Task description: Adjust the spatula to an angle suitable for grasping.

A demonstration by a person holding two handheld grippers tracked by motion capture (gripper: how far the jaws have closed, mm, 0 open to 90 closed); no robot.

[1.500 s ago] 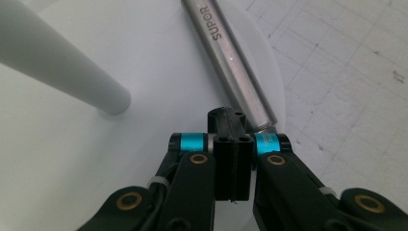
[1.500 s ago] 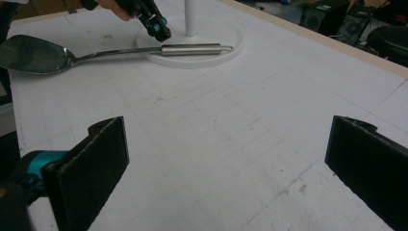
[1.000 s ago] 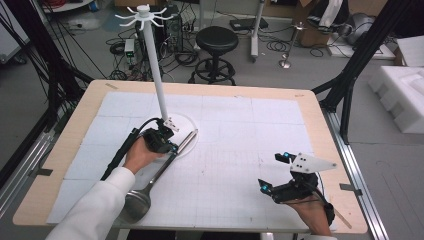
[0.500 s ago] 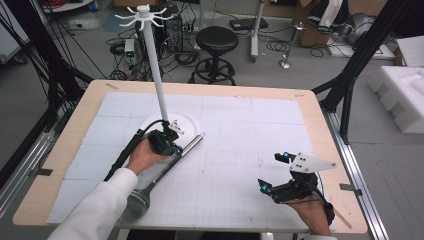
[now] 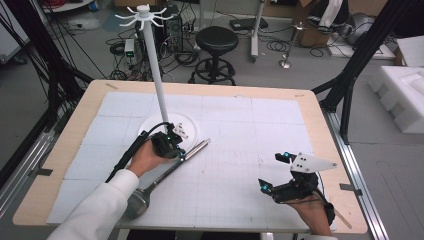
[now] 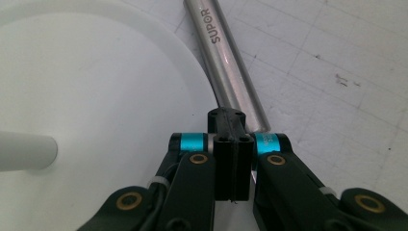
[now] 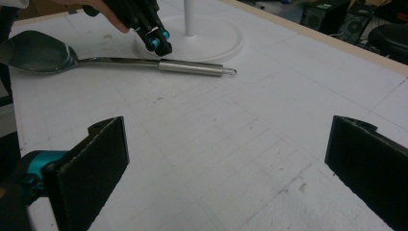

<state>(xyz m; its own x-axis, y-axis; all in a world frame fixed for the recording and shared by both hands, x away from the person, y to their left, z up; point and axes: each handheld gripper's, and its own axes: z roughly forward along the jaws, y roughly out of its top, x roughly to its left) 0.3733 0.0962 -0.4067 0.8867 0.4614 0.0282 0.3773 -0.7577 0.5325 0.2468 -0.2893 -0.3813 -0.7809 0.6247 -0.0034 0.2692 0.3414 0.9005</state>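
Note:
A long steel spoon [image 5: 167, 172] lies slantwise on the white mat, bowl toward the front edge and handle [image 6: 226, 57] pointing at the white stand's round base [image 5: 192, 127]. My left gripper [image 5: 178, 150] is shut, jaws pressed together with nothing between them. Its tip [image 6: 226, 120] rests against the side of the handle at the rim of the base [image 6: 96, 96]. In the right gripper view the left gripper [image 7: 158, 44] stands just above the spoon [image 7: 120, 61]. My right gripper [image 5: 271, 171] is open near the front right, its pads [image 7: 91, 168] wide apart over bare mat.
The stand's tall white pole [image 5: 157, 75] rises from the base and carries a crown of hooks [image 5: 144, 14]. The gridded mat [image 5: 250, 130] covers a wooden table [image 5: 320, 125]. A black stool [image 5: 216, 40] and cables lie on the floor beyond.
The spoon's handle end has swung a little to the right along the base rim, with my left gripper beside it. The right gripper has not moved.

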